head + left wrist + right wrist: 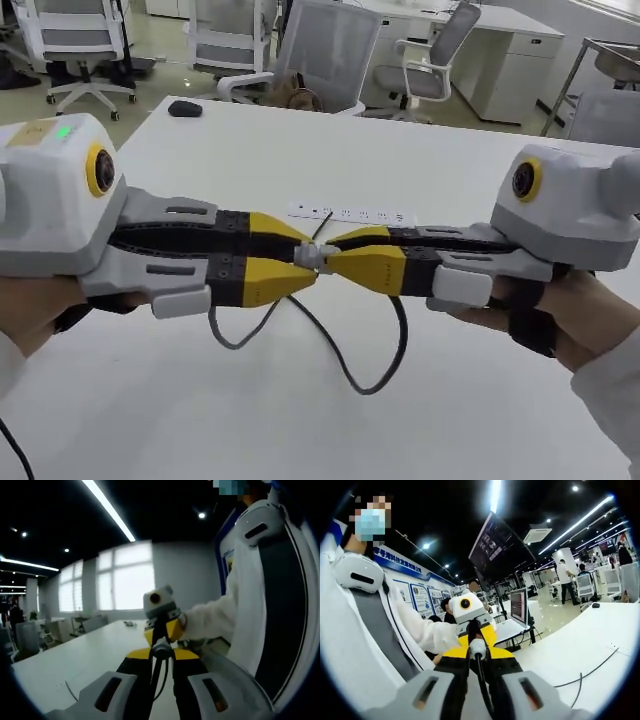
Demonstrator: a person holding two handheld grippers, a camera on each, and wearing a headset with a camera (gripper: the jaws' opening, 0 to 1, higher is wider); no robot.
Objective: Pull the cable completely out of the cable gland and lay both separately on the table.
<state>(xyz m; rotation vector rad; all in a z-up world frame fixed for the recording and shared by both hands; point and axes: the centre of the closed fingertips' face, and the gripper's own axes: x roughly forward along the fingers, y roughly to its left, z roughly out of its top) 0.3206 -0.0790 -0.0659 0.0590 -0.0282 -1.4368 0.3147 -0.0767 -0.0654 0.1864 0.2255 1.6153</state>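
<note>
Over the middle of the white table (480, 400) my two grippers meet tip to tip. The grey cable gland (309, 257) sits in the yellow jaws of my left gripper (306, 259), which is shut on it. My right gripper (336, 251) faces it from the right, shut on the black cable (345, 372) right at the gland's end. The cable hangs from the gland in two loops onto the table. In the left gripper view the gland (161, 648) sits at my jaw tips. In the right gripper view the gland (477, 647) shows with the cable (483, 680) running back between the jaws.
A white power strip (350, 213) lies on the table just behind the grippers. A dark mouse (185, 108) rests at the far left edge. Office chairs (330, 50) stand beyond the table. A thin lead (590, 672) trails across the tabletop.
</note>
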